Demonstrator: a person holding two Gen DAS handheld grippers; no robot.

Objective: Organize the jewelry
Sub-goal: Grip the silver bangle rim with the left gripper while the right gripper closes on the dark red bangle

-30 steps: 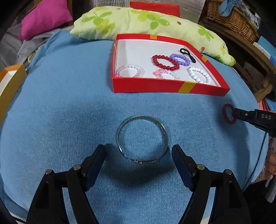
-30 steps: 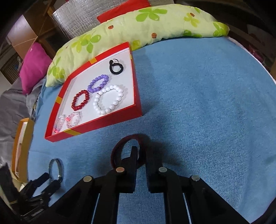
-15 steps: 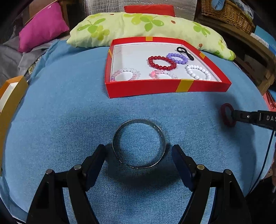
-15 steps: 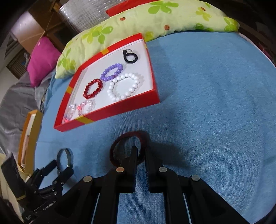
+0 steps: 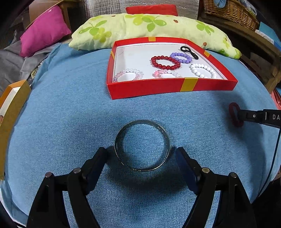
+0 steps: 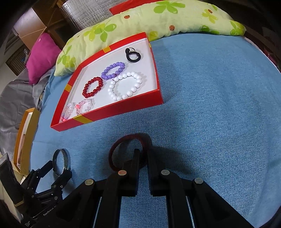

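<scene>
A silver bangle [image 5: 141,145] lies flat on the blue cloth between the fingertips of my open left gripper [image 5: 141,157]; it also shows in the right wrist view [image 6: 61,161]. My right gripper [image 6: 143,156] is shut on a dark red hair tie [image 6: 123,142], seen from the left wrist view at the right [image 5: 234,114]. A red box [image 5: 158,87] with a white floor holds red [image 5: 165,62], purple [image 5: 180,57], white [image 5: 202,70] and pink bead bracelets [image 5: 128,74] and a black hair tie [image 5: 188,50]. The red box [image 6: 108,112] lies ahead-left of my right gripper.
A green flowered pillow [image 5: 149,26] lies behind the box. A magenta cushion [image 5: 42,29] is at the far left. An orange box [image 5: 12,105] stands at the left edge of the cloth. A wicker basket [image 5: 230,10] is at the far right.
My left gripper has lowered and moved forward so the bangle sits between its fingertips. My right gripper has lifted the dark red hair tie slightly and moved nearer the red box.
</scene>
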